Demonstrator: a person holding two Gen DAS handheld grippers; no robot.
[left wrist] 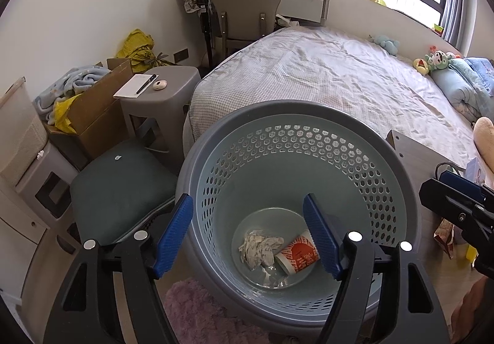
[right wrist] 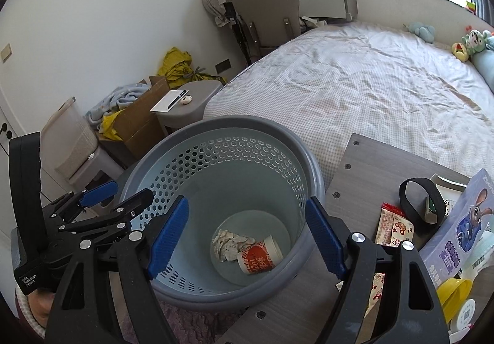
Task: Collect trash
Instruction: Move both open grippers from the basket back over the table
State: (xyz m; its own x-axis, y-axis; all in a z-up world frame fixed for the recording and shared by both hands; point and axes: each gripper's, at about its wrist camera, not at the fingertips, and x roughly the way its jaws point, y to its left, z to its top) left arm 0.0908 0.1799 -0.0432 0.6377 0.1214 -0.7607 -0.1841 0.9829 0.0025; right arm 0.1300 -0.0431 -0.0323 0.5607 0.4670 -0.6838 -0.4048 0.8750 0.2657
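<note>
Both grippers hang over the bin (left wrist: 383,158), each w/ jaws spread wide and nothing between them. Left gripper (left wrist: 248,231) sits above the bin's near-left rim; its blue pads (left wrist: 174,236) straddle the opening, one pad outside the wall, the other over the inside. In the right wrist view the left gripper (right wrist: 123,192) shows at the left edge, beside the bin, also spread apart and empty. Right gripper (right wrist: 247,232) is over the bin's near side, pads well apart, holding nothing.

Bin is round, grey rim, pale blue perforated wall, standing on the floor betw. the bed (left wrist: 324,78) and a grey wooden table (right wrist: 364,165). At its bottom lie 2 bits of trash: a crumpled paper ball (left wrist: 259,248) and a red-and-white paper cup (left wrist: 298,254) on its side, touching each other. Same pair in the right view: paper ball (right wrist: 230,243), cup (right wrist: 259,254).

On the table, right of the bin: a red snack wrapper (right wrist: 392,228) lying flat, a black strap loop (right wrist: 420,199) just behind it, a blue box w/ a cartoon rabbit (right wrist: 463,226), a yellow item (right wrist: 454,291) near the corner.

A pink fuzzy rug (left wrist: 197,313) lies under the bin's near edge; dark chair cushion (left wrist: 120,189) to its left
</note>
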